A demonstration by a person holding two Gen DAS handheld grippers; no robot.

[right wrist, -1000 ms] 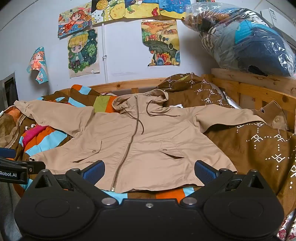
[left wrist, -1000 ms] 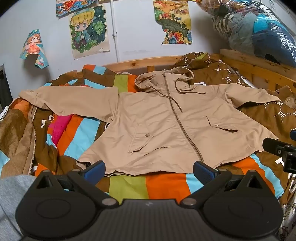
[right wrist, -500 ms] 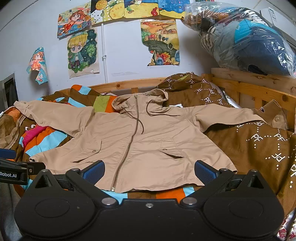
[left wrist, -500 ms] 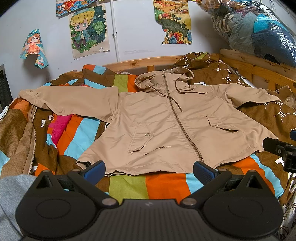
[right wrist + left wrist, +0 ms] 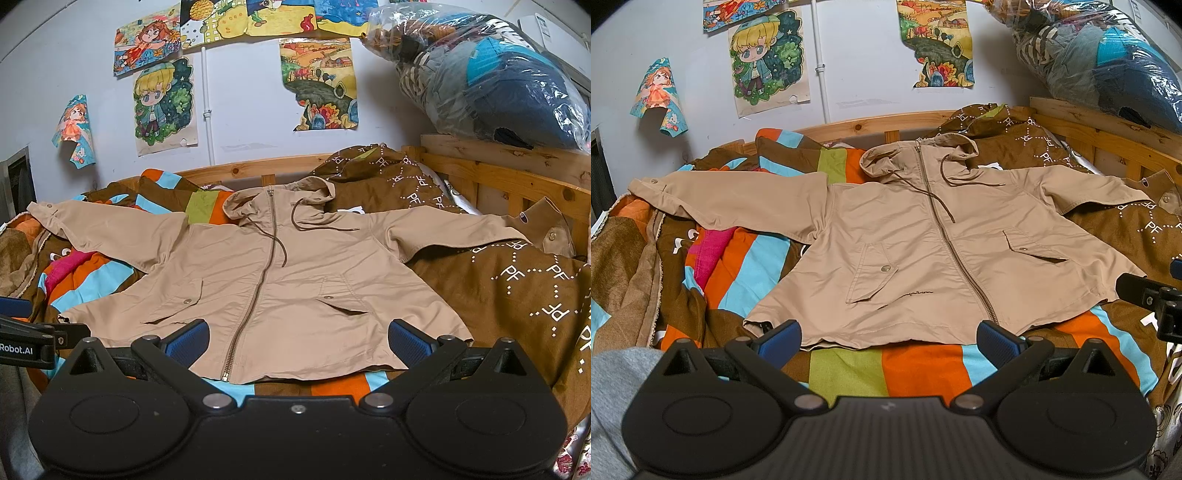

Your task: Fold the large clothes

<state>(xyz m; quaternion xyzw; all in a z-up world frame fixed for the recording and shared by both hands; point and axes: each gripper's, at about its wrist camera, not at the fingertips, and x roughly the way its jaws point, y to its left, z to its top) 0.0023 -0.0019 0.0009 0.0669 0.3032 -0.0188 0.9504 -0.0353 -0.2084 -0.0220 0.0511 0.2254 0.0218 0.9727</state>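
Observation:
A beige hooded zip jacket (image 5: 916, 251) lies flat, front up, on the bed, sleeves spread left and right and hood toward the wall; it also shows in the right wrist view (image 5: 266, 280). My left gripper (image 5: 888, 338) is open and empty, hovering just short of the jacket's bottom hem. My right gripper (image 5: 298, 339) is open and empty, over the hem near the zip's lower end. Each gripper shows at the edge of the other's view: the right gripper in the left wrist view (image 5: 1152, 295), the left gripper in the right wrist view (image 5: 29, 339).
A striped orange, blue and brown blanket (image 5: 738, 266) covers the bed. A brown patterned quilt (image 5: 517, 280) lies at the right. A wooden bed rail (image 5: 498, 173) runs behind and right, with a bagged bundle (image 5: 498, 74) above. Posters hang on the wall.

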